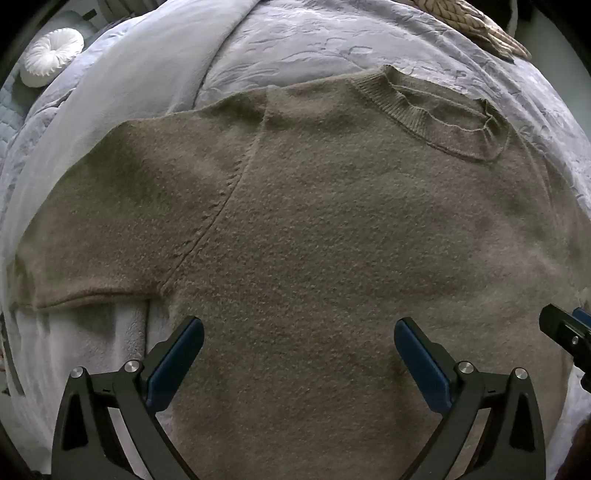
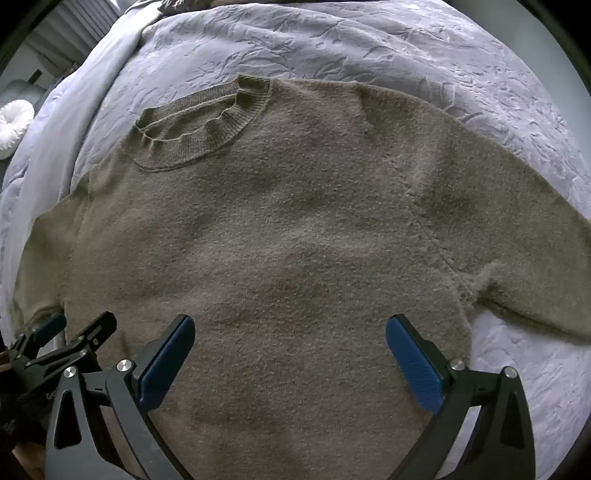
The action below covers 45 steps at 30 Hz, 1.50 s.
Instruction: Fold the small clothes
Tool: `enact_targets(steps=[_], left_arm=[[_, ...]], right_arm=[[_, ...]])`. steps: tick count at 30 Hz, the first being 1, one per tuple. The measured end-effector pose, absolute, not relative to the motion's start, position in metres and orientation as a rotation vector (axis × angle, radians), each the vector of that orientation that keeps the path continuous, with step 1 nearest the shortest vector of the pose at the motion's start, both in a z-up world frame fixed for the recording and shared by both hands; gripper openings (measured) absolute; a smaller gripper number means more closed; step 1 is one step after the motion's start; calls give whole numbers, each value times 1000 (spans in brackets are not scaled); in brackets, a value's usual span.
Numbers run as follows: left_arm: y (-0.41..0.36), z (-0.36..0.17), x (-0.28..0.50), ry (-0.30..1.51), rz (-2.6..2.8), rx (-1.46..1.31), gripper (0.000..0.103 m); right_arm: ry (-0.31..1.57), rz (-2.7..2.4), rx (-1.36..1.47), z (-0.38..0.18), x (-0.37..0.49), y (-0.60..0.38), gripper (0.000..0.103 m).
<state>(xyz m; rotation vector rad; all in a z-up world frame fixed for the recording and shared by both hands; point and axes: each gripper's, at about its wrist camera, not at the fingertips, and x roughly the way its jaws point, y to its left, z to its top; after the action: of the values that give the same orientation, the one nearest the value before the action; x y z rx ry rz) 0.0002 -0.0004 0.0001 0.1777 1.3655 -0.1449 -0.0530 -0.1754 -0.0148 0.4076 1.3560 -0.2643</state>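
A brown knit sweater (image 1: 332,229) lies flat and spread out on a bed, with its ribbed collar (image 1: 436,107) at the far side and a sleeve (image 1: 110,206) stretched to the left. It also shows in the right wrist view (image 2: 277,240), collar (image 2: 207,122) at the upper left, the other sleeve (image 2: 517,236) to the right. My left gripper (image 1: 299,332) is open and empty above the sweater's lower body. My right gripper (image 2: 290,328) is open and empty above the same area, to the right of the left one.
The sweater rests on a pale lavender embossed bedspread (image 2: 369,44) with a smooth blanket (image 1: 122,85) on the left. A round white cushion (image 1: 51,55) sits far left. A woven tan item (image 1: 476,22) lies beyond the collar.
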Motion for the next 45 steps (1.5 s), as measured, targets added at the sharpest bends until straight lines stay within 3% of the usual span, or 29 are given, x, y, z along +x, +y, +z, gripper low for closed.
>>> enact_targets(steps=[45], left_arm=[[7,-4,-9,1361,-146,175,103]], right_arm=[[1359,-264,393,-16,-54,-169,103]])
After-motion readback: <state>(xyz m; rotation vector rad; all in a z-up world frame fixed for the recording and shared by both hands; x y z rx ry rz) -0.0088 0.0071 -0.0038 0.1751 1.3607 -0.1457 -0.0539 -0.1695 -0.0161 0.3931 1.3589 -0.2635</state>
